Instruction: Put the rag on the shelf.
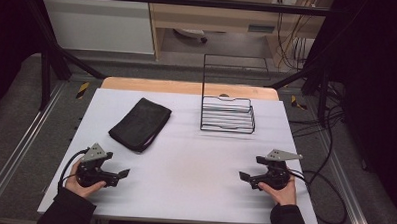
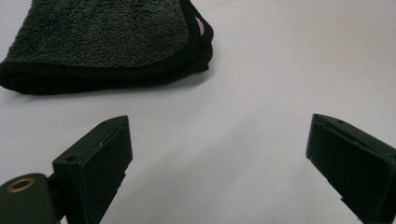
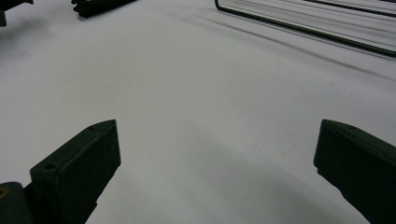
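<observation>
- Left gripper (image 1: 120,175): jaws wide apart, nothing between them but bare desk, as its own view (image 2: 219,172) shows. It rests low at the near left of the desk (image 1: 183,191), held by the left hand (image 1: 81,185), jaws pointing toward the middle.
- Right gripper (image 1: 245,177): jaws likewise wide apart with bare desk between them, seen also in the right gripper view (image 3: 217,172). The right hand (image 1: 281,191) holds it at the near right, jaws pointing inward toward the left gripper.
- Cloth (image 1: 140,124): dark, folded, lying flat on the left half of the desk, beyond the left gripper and apart from it. In the left gripper view it (image 2: 102,42) lies ahead and left of the jaws, a small pink tag at its edge.
- Rack (image 1: 227,114): black wire, standing at the far right of the desk, well apart from both grippers; its base wire (image 3: 303,28) crosses the top of the right gripper view.
</observation>
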Demonstrator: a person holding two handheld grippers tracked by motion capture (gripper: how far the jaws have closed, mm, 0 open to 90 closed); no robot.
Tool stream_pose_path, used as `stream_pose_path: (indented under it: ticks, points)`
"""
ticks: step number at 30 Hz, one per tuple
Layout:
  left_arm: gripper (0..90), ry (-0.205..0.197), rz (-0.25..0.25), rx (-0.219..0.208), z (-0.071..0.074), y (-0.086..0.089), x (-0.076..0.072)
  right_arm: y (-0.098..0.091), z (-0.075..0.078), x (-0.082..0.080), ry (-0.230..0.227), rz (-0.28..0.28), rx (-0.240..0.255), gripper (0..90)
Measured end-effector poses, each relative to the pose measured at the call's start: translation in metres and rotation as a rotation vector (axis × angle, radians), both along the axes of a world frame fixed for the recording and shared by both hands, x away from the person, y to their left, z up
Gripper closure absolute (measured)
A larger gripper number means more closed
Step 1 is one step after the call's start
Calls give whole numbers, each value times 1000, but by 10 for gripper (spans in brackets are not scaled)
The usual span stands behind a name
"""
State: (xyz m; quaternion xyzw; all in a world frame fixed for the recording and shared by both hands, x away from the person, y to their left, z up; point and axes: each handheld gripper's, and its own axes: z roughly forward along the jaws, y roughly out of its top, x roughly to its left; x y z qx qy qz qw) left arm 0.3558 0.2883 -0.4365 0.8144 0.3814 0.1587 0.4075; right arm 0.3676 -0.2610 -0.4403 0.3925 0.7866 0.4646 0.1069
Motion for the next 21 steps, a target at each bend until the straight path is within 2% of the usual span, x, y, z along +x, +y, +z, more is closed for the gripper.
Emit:
stream_pose_path:
  ticks: [13,16,21]
  points:
    - [53,-5,-11,-5,5,-3,-1,0,1,0,7,-8,-4,10]
    - [53,-5,6,0,9,-6,3,0,0,0,7,-8,-10,9]
    - [61,-4,7,9,14,-11,7,1,0,0,6,-10,-11,9]
